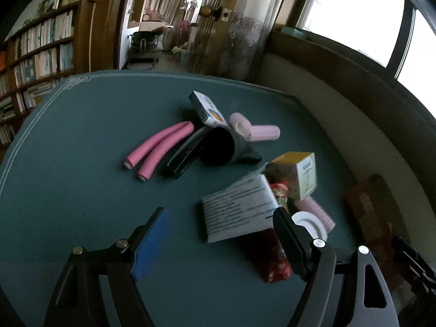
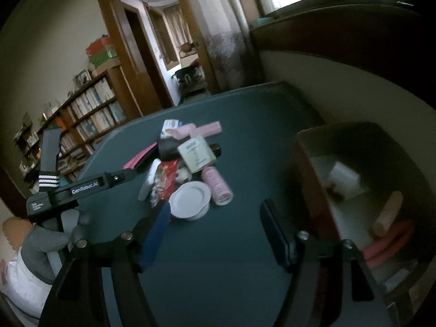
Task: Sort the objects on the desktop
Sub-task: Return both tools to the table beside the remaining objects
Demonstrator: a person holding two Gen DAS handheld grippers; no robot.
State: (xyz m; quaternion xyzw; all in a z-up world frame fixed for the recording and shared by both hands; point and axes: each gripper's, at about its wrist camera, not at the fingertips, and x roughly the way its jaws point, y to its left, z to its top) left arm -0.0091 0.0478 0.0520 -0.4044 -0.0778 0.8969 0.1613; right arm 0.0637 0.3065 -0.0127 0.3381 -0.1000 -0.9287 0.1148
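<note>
Both grippers are hovering with jaws spread and empty: the left gripper (image 1: 218,242) nearing the leaflet (image 1: 239,212), the right gripper (image 2: 215,231) nearing the white dish (image 2: 190,199) mid-counter (image 2: 218,272). Next, probably pinching one piece for the box (image 2: 308,169).

The box (image 2: 362,190) at three o'clock in the right wrist view is blurred and cut by the frame; its contents cannot be identified. The red packet (image 1: 275,261) is partly hidden under the leaflet (image 1: 239,212).

Dim room; bright window (image 1: 351,2), wooden bookshelf (image 1: 41,51), open doorway (image 2: 160,51), pale wall (image 2: 340,95).
</note>
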